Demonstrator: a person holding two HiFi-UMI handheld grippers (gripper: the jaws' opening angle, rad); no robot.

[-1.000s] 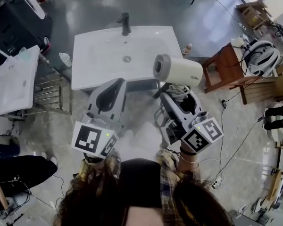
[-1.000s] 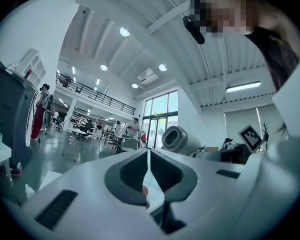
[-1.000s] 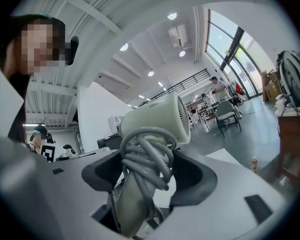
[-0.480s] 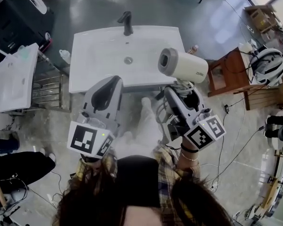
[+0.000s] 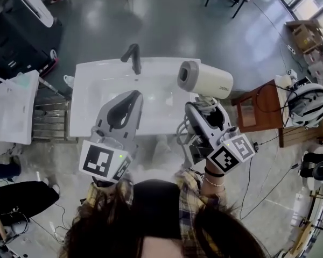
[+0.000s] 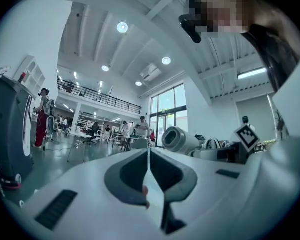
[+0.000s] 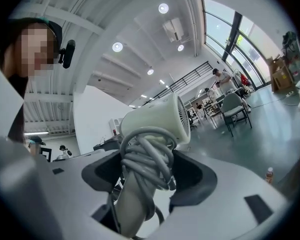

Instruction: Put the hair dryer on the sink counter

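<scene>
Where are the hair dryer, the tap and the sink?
hair dryer [image 5: 209, 81]: head view, on its cream barrel.
tap [image 5: 132, 55]: head view, on its dark spout.
sink counter [image 5: 91, 98]: head view, on its bare white left side.

A glossy grey floor [image 5: 167, 20] spreads around the counter [image 5: 91, 106]. To its right stands a brown wooden side table [image 5: 269, 104], with a white helmet [image 5: 307, 104] just beyond it and cardboard boxes [image 5: 304, 34] farther off. To the left are a metal rack [image 5: 48, 120], a white table [image 5: 8, 109], a small white bottle [image 5: 68, 80] and a dark machine [image 5: 19, 34]. Round ceiling lamps [image 6: 122, 27] glow overhead. A person in red [image 6: 41, 121] stands far off in the hall.
</scene>
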